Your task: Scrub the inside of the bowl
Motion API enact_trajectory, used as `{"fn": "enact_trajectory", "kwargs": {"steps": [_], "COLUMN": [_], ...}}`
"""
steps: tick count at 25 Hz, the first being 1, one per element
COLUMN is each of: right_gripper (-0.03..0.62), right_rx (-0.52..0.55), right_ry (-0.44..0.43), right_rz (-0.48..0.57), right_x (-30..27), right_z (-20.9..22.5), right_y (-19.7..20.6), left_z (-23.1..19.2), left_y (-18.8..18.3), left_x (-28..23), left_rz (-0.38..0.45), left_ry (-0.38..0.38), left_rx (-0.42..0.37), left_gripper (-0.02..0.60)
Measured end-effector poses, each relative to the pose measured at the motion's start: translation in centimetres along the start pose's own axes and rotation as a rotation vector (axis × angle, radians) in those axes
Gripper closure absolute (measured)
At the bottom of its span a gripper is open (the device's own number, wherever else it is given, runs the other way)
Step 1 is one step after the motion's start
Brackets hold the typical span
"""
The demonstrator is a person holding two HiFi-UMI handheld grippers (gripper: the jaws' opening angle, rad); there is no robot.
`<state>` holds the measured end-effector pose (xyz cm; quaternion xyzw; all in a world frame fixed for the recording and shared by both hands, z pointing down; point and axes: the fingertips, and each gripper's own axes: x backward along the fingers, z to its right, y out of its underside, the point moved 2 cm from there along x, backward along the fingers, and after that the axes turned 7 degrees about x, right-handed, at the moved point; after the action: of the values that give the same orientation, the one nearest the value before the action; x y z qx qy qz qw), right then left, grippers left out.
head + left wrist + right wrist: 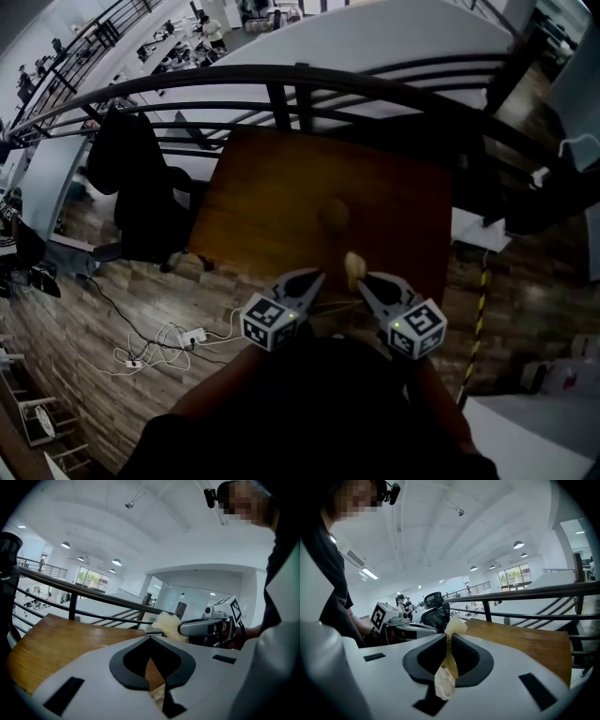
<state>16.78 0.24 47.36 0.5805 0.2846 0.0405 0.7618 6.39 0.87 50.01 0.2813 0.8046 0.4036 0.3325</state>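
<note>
At six o'clock of the wooden table (pixel 281 206), down by its near edge, my two grippers sit side by side with their tips toward twelve. My left gripper (pixel 317 278) has its jaws pressed together with nothing between them. In the left gripper view only a thin sliver of brown tabletop shows through the seam of the black, spade-shaped pads (pixel 124 667).

My right gripper (pixel 364 281) is clamped on the scrubber (pixel 354 269), a pale cream wad of coarse, fibrous stuff (loofah-like, by the look). It lies flat as a strip between the jaws and fluffs out ragged beyond the tips. Both gripper bodies are smooth grey-white plastic.

The bowl (pixel 333 216) lies at twelve o'clock from the grippers, near the table's middle, apart from both of them and from the scrubber. It shows only as a small rounded shape much the colour of the wood, too blurred for me to tell its material or rim.

The table itself is a flat rectangular slab with a warm brown grain. Beyond it, at twelve o'clock, curves a black railing (pixel 281 80) of round bars. At nine o'clock of the table stands a black office chair (pixel 141 187) draped in dark cloth. At eight o'clock, thin white cables (pixel 159 342) loop loosely over the plank floor (pixel 94 309).
</note>
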Motion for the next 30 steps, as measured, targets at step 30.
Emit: {"fn": "enact_trajectory", "kwargs": {"steps": [30], "right_gripper": [0.551], "right_rx": [0.027], "right_ry": [-0.064], "right_rz": [0.02], "right_x": [2.1], "right_z": [-25.4], "right_y": [4.0], "left_z": [5.5], "left_y": [8.7], "left_x": [23.2], "left_rz": [0.026], "left_ry": [-0.019], "left_rx": [-0.049], "left_gripper": [0.584]}}
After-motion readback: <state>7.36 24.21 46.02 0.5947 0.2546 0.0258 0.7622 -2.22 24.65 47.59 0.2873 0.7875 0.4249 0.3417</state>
